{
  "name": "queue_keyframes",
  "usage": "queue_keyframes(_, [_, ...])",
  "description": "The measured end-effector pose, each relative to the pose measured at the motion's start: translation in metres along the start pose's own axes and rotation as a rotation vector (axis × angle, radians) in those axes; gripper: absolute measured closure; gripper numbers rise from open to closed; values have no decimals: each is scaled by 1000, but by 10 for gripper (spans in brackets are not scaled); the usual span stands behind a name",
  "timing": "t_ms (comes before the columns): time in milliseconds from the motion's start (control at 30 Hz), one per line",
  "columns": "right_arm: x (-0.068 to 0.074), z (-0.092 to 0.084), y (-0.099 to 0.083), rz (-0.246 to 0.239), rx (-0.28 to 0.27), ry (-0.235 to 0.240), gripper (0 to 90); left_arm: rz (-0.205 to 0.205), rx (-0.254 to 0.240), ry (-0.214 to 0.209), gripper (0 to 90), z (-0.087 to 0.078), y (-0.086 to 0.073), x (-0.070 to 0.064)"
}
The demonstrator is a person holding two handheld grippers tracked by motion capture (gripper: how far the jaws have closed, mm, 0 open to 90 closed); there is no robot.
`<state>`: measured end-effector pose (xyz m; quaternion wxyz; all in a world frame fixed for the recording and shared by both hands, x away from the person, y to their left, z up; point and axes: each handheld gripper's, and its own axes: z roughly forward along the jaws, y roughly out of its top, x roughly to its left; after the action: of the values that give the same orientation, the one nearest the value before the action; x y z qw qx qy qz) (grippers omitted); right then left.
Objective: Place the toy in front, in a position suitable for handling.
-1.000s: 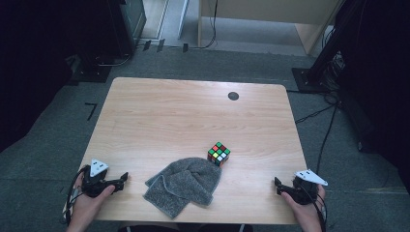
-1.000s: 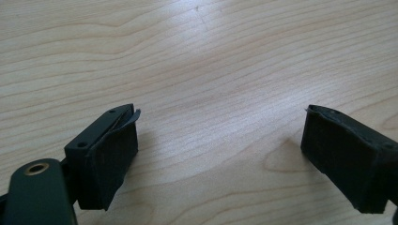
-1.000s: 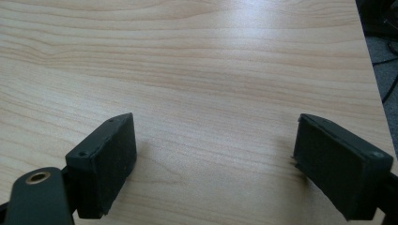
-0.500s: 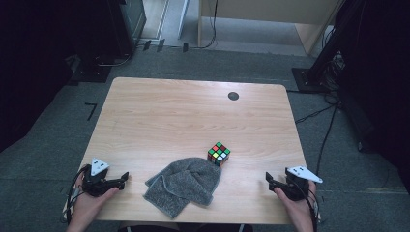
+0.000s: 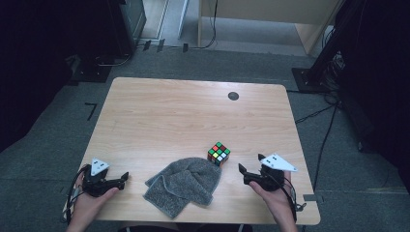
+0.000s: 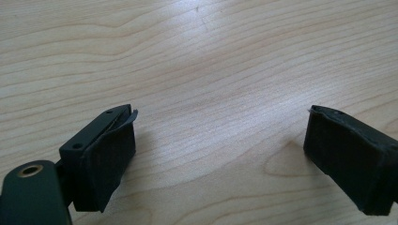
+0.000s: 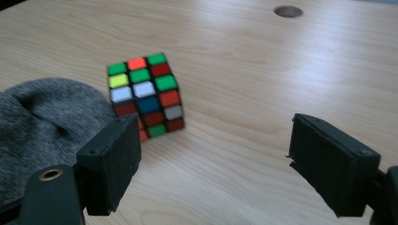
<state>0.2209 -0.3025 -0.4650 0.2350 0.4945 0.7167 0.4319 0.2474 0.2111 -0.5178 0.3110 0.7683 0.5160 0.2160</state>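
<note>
A scrambled colour cube (image 5: 218,153) stands on the wooden table (image 5: 183,111), touching the far right edge of a crumpled grey knit hat (image 5: 186,186). My right gripper (image 5: 249,165) hovers just right of the hat, held in a hand and pointing left toward the cube. In the right gripper view the cube (image 7: 145,96) and hat (image 7: 42,122) lie ahead of the right gripper (image 7: 213,145). Its jaws have just closed a little, stand open and hold nothing. My left gripper (image 5: 123,180) rests at the near left, open over bare wood (image 6: 220,136).
A dark round cable hole (image 5: 233,95) sits near the table's far edge; the right gripper view has it as the cable hole (image 7: 288,11) beyond the cube. Dark stands and cables line the grey floor around the table. Bare wood spans the table's far half.
My right gripper has moved left from the table's near right corner toward the hat and cube, rising a little. The left gripper, cube and hat have stayed put.
</note>
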Motion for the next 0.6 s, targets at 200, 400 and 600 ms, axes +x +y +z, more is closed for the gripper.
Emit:
queue_keyframes(200, [21,19,15,-19,-9,106,150,-1,0,-1,96,0,0,0])
queue_keyframes(400, [34,35,17,-49,18,143,141,-1,0,-1,96,0,0,0])
queue_keyframes(600, [41,51,15,-65,44,110,140,-1,0,-1,96,0,0,0])
